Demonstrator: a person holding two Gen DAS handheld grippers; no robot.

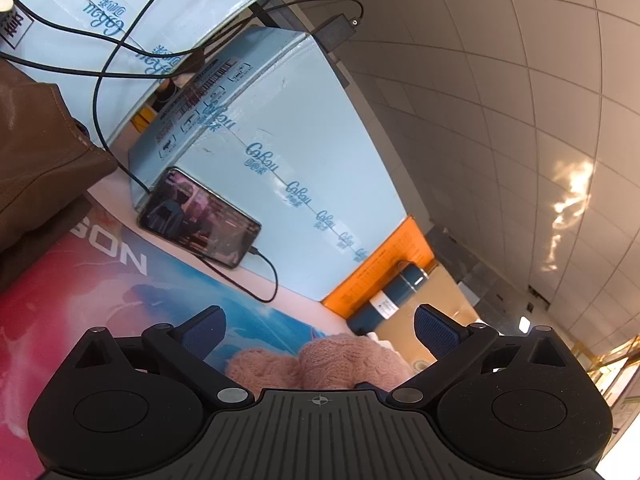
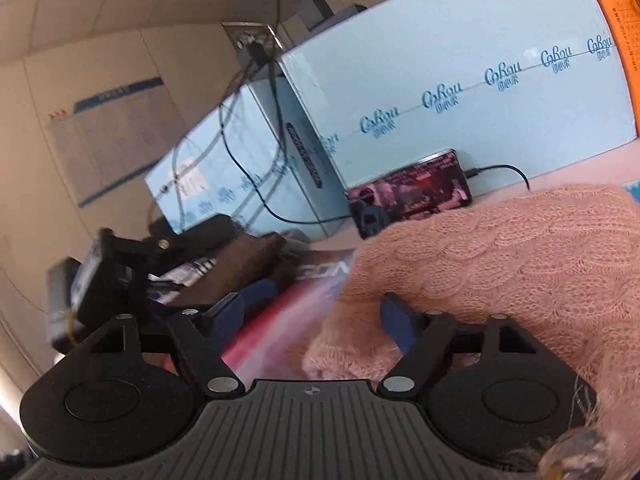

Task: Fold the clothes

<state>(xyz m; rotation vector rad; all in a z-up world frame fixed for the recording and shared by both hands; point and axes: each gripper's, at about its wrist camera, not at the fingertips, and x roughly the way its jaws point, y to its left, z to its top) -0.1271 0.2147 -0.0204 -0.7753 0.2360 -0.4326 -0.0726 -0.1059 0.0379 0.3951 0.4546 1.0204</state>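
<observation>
A pink cable-knit sweater lies bunched on a colourful printed mat. In the right wrist view it fills the right side and drapes over my right finger. My right gripper is open, with the sweater's edge between and over its fingers. In the left wrist view the sweater shows as a small mound low between the fingers. My left gripper is open wide just above that mound, holding nothing. The left gripper also shows blurred at the left of the right wrist view.
Light blue cartons stand behind the mat with black cables over them. A lit phone leans against one carton. A brown bag sits at the left. An orange box and a dark bottle are at the right.
</observation>
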